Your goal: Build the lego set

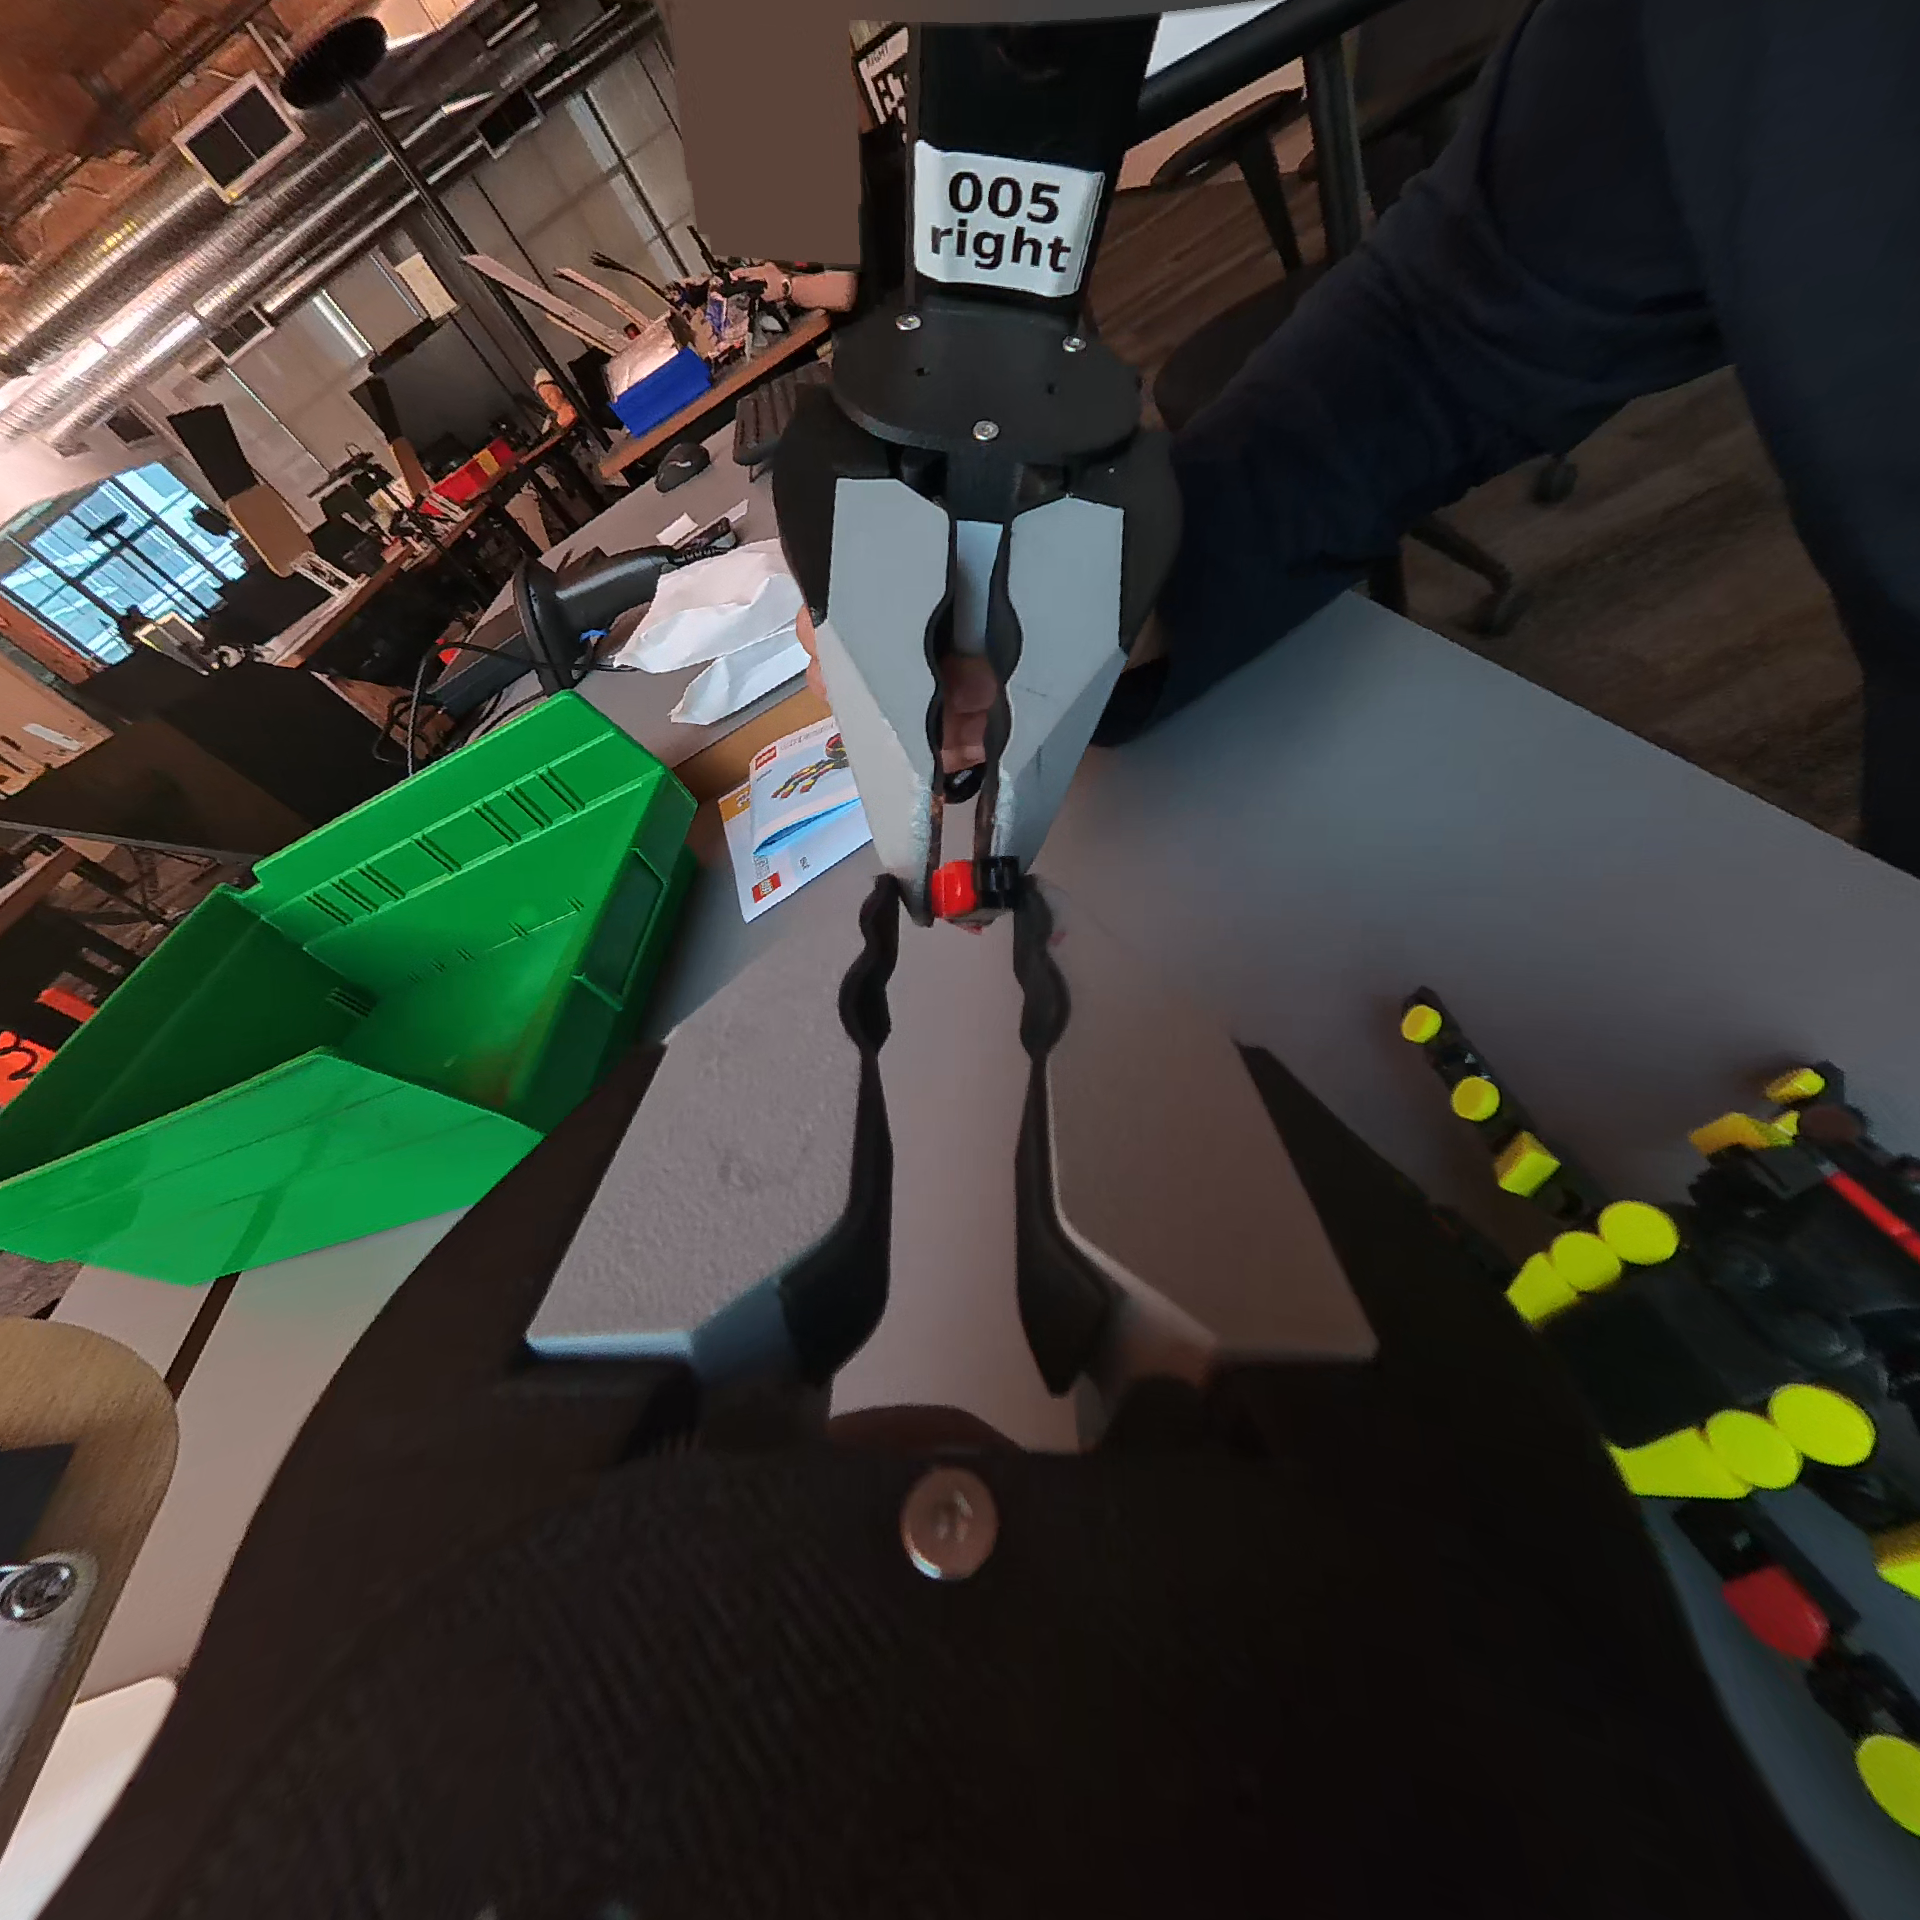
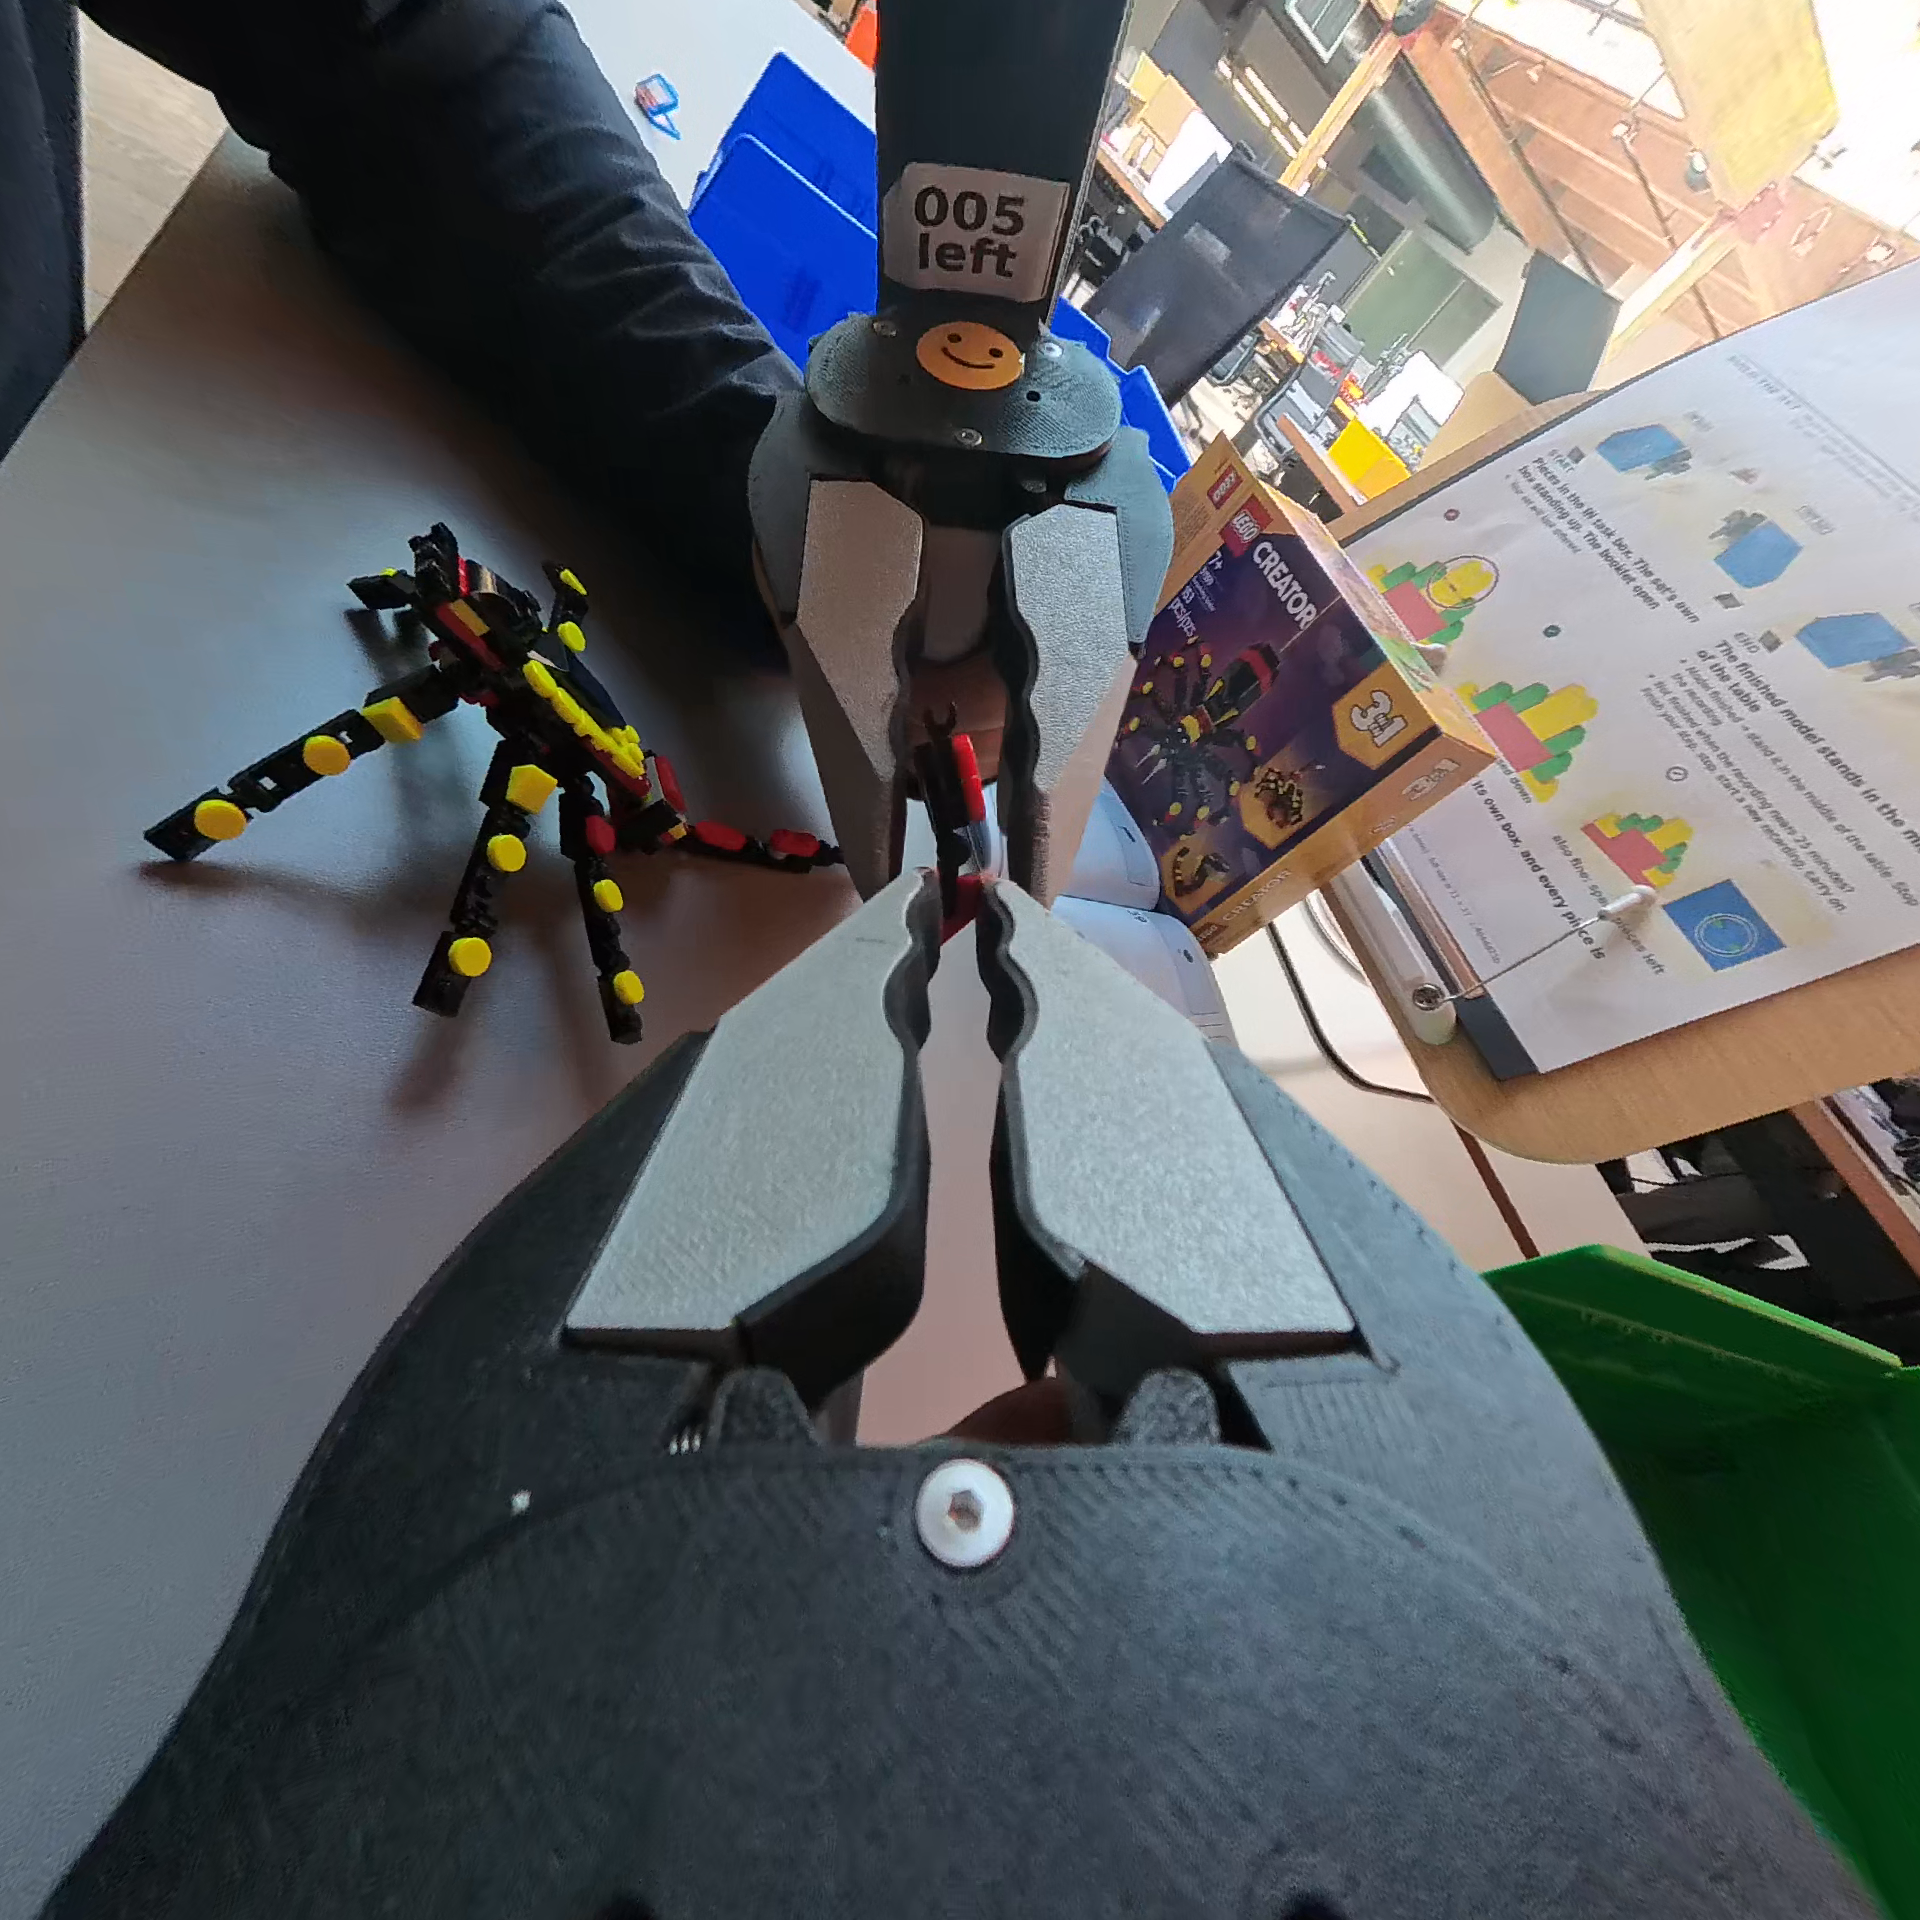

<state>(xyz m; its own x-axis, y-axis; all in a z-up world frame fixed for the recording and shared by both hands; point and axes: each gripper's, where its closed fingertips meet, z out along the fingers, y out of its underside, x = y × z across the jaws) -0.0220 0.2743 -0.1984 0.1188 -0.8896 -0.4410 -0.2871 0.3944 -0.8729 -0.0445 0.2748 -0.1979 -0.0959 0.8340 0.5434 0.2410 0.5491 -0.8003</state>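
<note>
A small red and black lego piece is pinched at the tips of my right gripper, which is shut on it. In the right wrist view the piece sticks up as a thin strip. My left gripper meets it tip to tip. Its fingers stand about a piece-width apart on either side, and one finger touches the black clip end. I cannot tell whether it grips. The black, yellow and red spider model stands on the grey table, to the left of both grippers, and it also shows in the left wrist view.
A green bin sits at the left, with the instruction booklet beyond it. The lego box and a board with an instruction sheet stand at the right. A blue bin is behind. A person's dark sleeve lies on the table edge. Both grippers' tips are close together, under 4 cm apart.
</note>
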